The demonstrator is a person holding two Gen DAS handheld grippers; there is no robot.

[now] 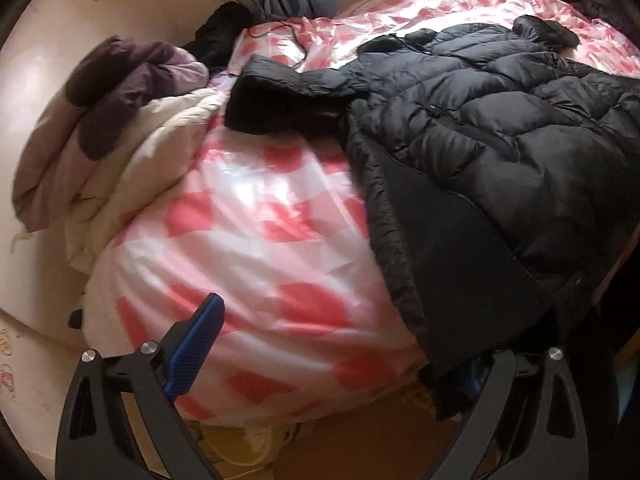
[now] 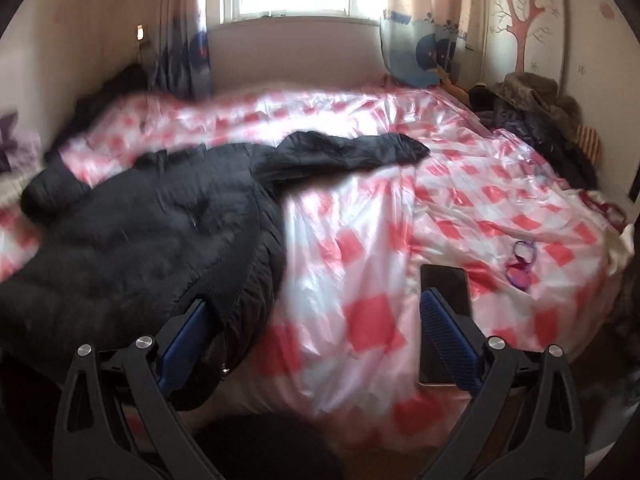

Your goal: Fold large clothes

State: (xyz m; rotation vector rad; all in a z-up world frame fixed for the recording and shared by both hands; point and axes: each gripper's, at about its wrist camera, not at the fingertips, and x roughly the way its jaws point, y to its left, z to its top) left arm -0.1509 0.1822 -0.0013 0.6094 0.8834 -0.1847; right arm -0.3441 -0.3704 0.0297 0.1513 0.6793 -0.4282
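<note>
Left claw [image 1: 332, 356] wide apart; right claw [image 2: 312, 344] likewise, beside jacket [image 2: 140, 240].

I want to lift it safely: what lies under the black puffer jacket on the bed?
Around the black puffer jacket only the pink-and-white checked cover shows, so the jacket seems to rest on that. Whatever lies directly beneath the jacket is covered and cannot be seen.

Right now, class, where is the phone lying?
In the right wrist view the phone lies flat on the pink-checked cover near the bed's front edge, just behind the right-hand blue finger, with purple glasses to its right.
</note>
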